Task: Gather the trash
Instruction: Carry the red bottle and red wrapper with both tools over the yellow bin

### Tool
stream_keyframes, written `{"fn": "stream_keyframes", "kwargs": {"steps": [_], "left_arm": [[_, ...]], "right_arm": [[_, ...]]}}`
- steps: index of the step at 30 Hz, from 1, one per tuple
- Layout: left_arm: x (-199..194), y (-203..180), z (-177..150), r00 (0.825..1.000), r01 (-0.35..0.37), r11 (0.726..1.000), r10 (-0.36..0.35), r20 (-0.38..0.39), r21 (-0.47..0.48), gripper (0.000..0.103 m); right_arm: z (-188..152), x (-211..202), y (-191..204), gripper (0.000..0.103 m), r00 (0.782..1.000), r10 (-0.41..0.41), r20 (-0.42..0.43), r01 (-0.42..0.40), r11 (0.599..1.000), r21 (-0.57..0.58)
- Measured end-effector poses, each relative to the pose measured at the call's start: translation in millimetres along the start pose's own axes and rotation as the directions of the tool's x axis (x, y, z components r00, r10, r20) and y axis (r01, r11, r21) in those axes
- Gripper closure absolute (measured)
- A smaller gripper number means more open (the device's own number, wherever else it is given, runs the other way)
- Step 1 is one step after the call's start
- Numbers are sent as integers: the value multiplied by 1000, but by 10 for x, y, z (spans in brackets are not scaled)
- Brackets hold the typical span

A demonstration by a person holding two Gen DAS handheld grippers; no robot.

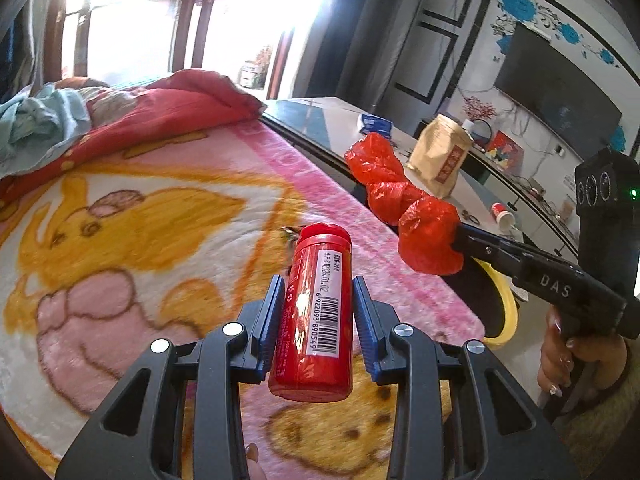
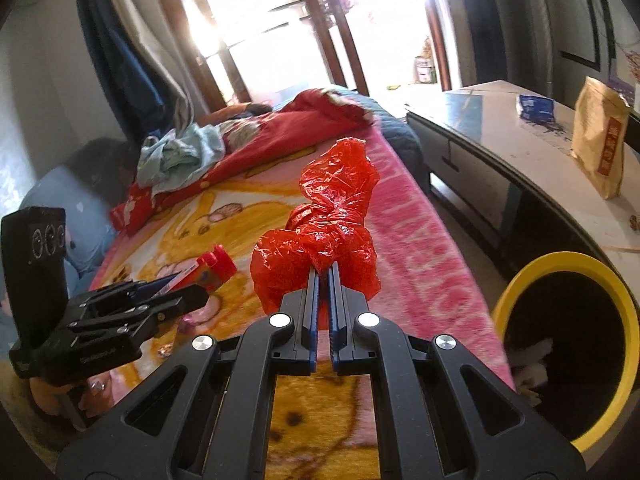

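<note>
My left gripper (image 1: 316, 286) is shut on a red plastic bottle (image 1: 316, 312) with a barcode label, held lengthwise above the bed's cartoon blanket (image 1: 120, 220). The bottle (image 2: 208, 270) and the left gripper (image 2: 188, 294) also show at the left of the right wrist view. My right gripper (image 2: 324, 270) is shut on a crumpled red plastic bag (image 2: 332, 216), which sticks up past the fingertips. In the left wrist view the bag (image 1: 400, 196) hangs off the right gripper (image 1: 460, 240) over the bed's edge. A yellow-rimmed bin (image 2: 568, 336) with a dark inside stands at the lower right beside the bed.
A low cabinet (image 2: 480, 128) runs along the right, with a tan paper pouch (image 2: 600, 144) and a blue packet (image 2: 534, 106) on it. A red quilt (image 1: 168, 108) and pale clothes (image 1: 36, 116) lie at the bed's far end. A TV (image 1: 560, 96) hangs on the wall.
</note>
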State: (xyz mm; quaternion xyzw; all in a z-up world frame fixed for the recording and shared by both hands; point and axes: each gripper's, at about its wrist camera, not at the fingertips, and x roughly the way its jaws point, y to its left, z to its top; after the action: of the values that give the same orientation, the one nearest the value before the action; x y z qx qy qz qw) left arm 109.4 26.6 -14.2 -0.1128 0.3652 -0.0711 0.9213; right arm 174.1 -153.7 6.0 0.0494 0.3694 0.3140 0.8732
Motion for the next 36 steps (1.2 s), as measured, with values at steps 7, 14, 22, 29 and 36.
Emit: {"fn": "stream_keyframes", "kwargs": {"steps": [7, 14, 22, 29, 36], "left_arm": [[115, -218, 31, 999, 38, 999, -38, -6, 29, 70], [230, -446, 57, 997, 76, 995, -75, -12, 58, 70], [351, -674, 70, 994, 111, 990, -109, -26, 91, 73], [450, -859, 69, 990, 138, 983, -134, -39, 121, 73], [562, -1073, 71, 985, 169, 974, -163, -53, 154, 73]], "right_arm": [[6, -150, -259, 101, 998, -49, 30, 48, 998, 49], [-54, -290, -494, 101, 993, -108, 51, 103, 991, 89], [-117, -437, -730, 101, 984, -162, 69, 151, 979, 140], [-158, -554, -879, 101, 974, -210, 82, 194, 967, 168], [-237, -654, -1085, 101, 966, -247, 79, 224, 949, 221]]}}
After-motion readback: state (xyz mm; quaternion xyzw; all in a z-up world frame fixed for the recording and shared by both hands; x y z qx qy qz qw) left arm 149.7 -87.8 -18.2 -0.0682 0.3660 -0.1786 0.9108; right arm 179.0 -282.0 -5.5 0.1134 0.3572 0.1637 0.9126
